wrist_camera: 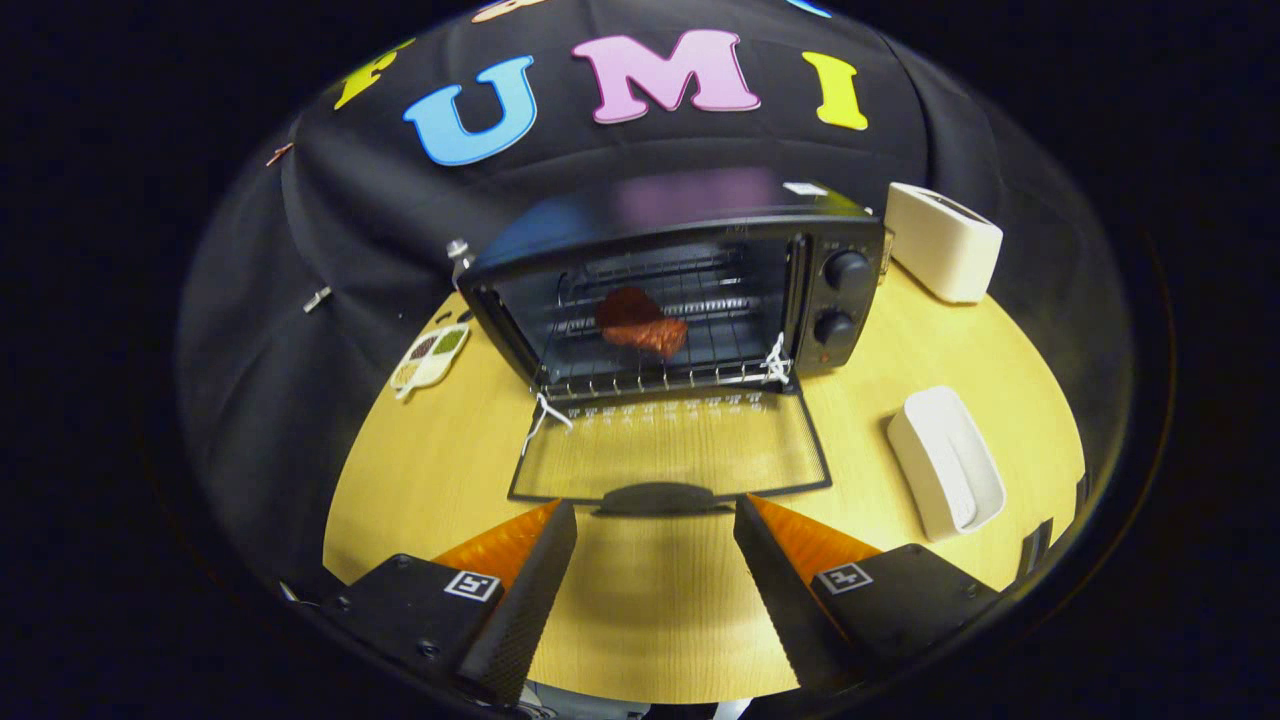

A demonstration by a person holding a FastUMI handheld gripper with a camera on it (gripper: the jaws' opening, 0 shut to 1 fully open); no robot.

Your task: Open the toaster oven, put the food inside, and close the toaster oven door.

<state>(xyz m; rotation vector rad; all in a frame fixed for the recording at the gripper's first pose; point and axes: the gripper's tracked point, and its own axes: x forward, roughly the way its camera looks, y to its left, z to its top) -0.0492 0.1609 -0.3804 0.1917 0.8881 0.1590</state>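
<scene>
Gripper [655,510]: fingers spread wide apart, nothing held between them. Bare tabletop shows in the gap. Fingertips sit just short of the door handle [662,497], one to each side of it; whether either touches it cannot be told.

Toaster oven door [672,448]: fully open, folded down flat onto the wooden table [400,480], glass pane facing up, handle at the edge nearest the fingers. White cord ties show at both hinge corners.

Toaster oven [680,290]: black, standing just beyond the door, cavity open toward the gripper. Two round knobs [846,270] stacked on its right-hand panel.

Food [642,322]: reddish-brown piece, looks like meat, lying on the wire rack [660,375] inside the cavity, roughly mid-rack.

Surroundings: white oblong dish [945,475] on the table to the right of the door, well apart from it. White slot toaster [943,240] beside the oven's right rear corner. Small divided tray [430,357] with coloured compartments near the oven's left side, by the table edge.
</scene>
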